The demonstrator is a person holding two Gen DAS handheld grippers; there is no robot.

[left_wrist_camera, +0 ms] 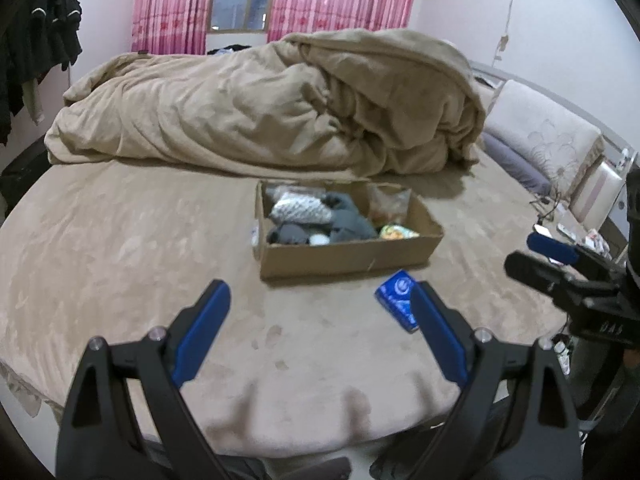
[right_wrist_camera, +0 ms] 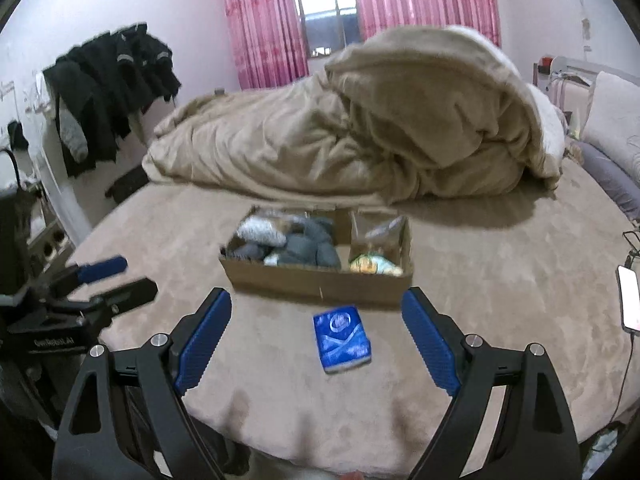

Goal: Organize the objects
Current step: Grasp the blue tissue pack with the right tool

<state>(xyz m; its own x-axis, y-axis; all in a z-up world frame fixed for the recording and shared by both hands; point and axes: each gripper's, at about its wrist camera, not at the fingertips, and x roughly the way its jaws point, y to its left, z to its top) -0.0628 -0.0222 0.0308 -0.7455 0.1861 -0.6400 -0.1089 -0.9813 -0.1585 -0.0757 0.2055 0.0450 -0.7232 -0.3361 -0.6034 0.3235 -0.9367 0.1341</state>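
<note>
A blue tissue pack (right_wrist_camera: 342,339) lies on the tan bed in front of a cardboard box (right_wrist_camera: 320,280). The box holds grey socks (right_wrist_camera: 304,246) on its left side and snack packets (right_wrist_camera: 374,264) on its right. My right gripper (right_wrist_camera: 316,300) is open and empty, with the pack lying just ahead between its fingers. My left gripper (left_wrist_camera: 320,294) is open and empty above the bed, with the pack (left_wrist_camera: 396,304) beside its right finger and the box (left_wrist_camera: 344,256) ahead. Each gripper shows at the edge of the other's view.
A bunched tan duvet (left_wrist_camera: 280,108) fills the back of the bed. Dark clothes (right_wrist_camera: 112,92) hang at the left wall. A phone on a cable (right_wrist_camera: 629,298) lies at the bed's right edge. Pillows (left_wrist_camera: 540,136) stand at the right.
</note>
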